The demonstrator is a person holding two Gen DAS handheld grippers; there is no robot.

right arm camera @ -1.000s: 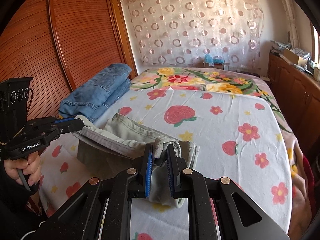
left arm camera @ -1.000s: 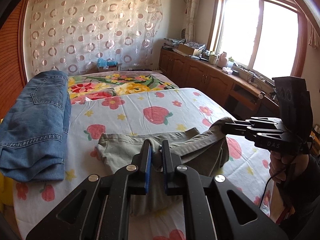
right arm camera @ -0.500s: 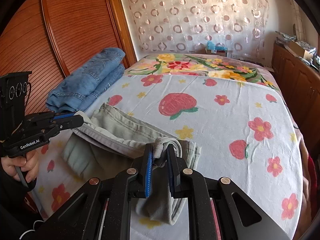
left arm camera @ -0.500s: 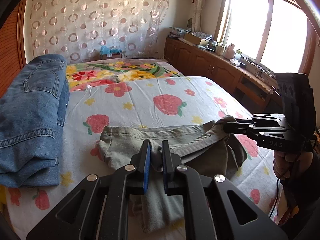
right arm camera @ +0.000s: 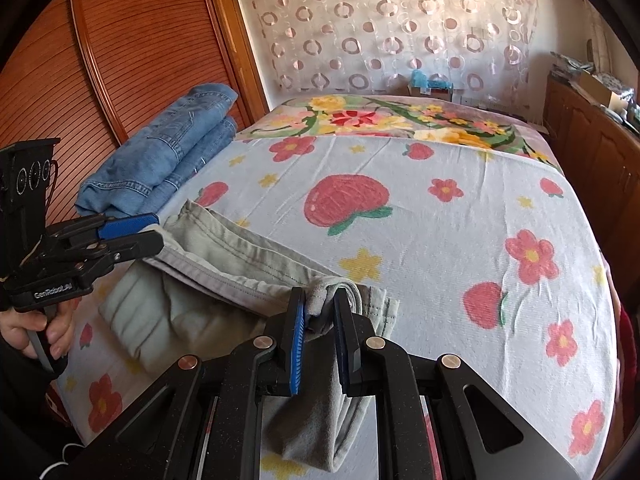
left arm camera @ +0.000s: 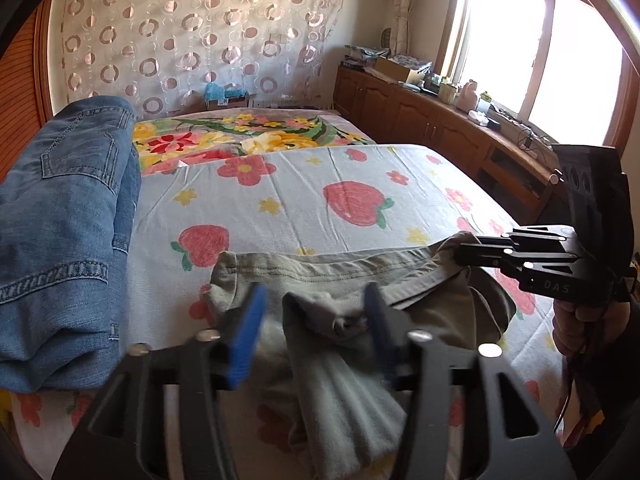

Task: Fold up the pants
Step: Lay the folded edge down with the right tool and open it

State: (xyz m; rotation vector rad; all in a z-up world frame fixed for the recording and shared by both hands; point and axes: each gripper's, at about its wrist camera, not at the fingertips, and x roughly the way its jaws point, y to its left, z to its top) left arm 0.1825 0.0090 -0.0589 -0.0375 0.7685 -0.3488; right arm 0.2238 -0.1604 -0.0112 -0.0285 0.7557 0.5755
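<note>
Grey-green pants point(left arm camera: 340, 272) lie folded across the near edge of the bed; they also show in the right wrist view point(right arm camera: 224, 252). My left gripper point(left arm camera: 314, 316) is open, its jaws wide apart on either side of the pants' bunched left end; it also shows at the left of the right wrist view point(right arm camera: 154, 232), jaws parted. My right gripper point(right arm camera: 320, 316) is shut on the pants' right end, with cloth hanging down between its jaws. It also shows in the left wrist view point(left arm camera: 464, 250), at the pants' right end.
Folded blue jeans point(left arm camera: 60, 216) lie on the bed's left side, by the wooden wardrobe point(right arm camera: 120, 60). A strawberry-and-flower sheet point(right arm camera: 440, 220) covers the bed. Wooden cabinets point(left arm camera: 420, 120) with clutter run under the window on the right.
My left gripper has opened and let go of the pants' left end. Both grippers moved forward and lower, laying the pants onto the bed. The right gripper stays shut on the cloth.
</note>
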